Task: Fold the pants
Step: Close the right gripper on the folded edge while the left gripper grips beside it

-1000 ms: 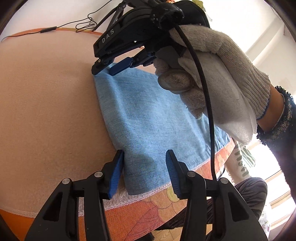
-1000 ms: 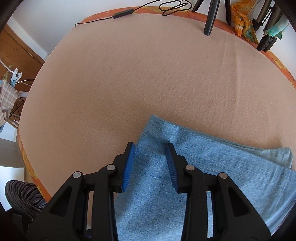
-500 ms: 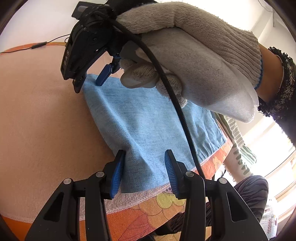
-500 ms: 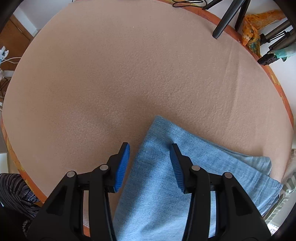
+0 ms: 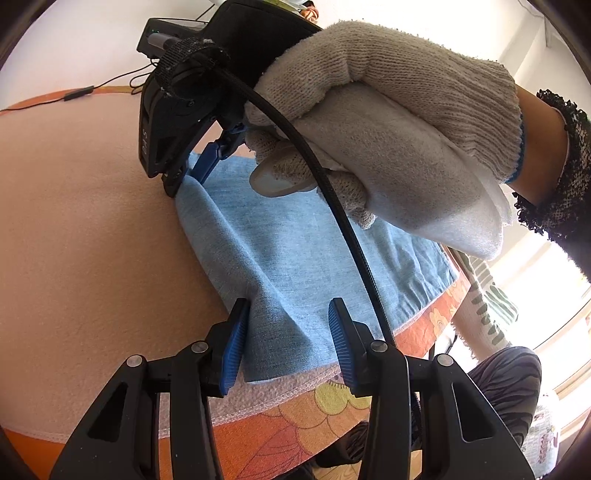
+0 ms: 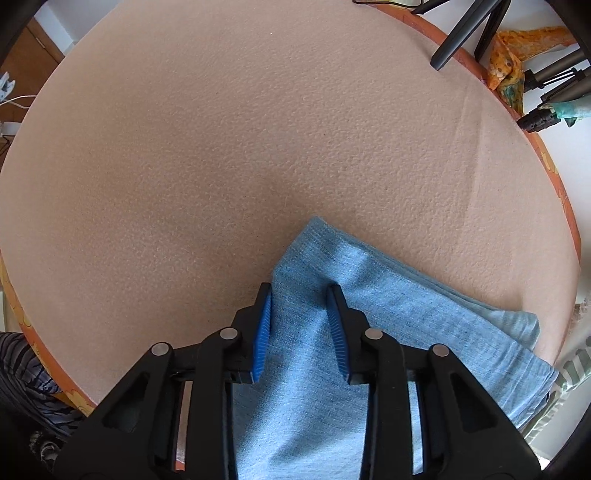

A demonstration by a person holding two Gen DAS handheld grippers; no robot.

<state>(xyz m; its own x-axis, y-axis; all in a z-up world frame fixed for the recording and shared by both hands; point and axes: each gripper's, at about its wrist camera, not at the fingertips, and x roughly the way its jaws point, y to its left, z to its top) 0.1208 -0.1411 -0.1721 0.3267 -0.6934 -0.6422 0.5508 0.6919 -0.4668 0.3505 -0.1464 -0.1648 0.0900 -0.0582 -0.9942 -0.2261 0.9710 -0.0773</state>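
Observation:
The light blue denim pants [image 5: 295,258] lie folded in a rectangle on the beige blanket [image 5: 92,240], near its front edge. My left gripper [image 5: 286,338] is open with its blue pads straddling the near corner of the pants. My right gripper [image 6: 300,328] is open over the far corner of the pants [image 6: 332,369], where the cloth bunches up between its pads. In the left wrist view the right gripper [image 5: 192,173] is held by a white-gloved hand [image 5: 388,129], its tips touching the cloth's far corner.
The blanket covers an orange floral sheet [image 5: 295,417] whose edge runs just below the pants. Black tripod legs [image 6: 465,33] and an orange cloth [image 6: 517,48] stand beyond the far edge. A black cable [image 5: 77,94] lies at the back.
The right gripper lifted, shifted left along the pants' edge and came down on the far corner, pads narrowing as cloth bunches between them. The left gripper stays open at the near corner.

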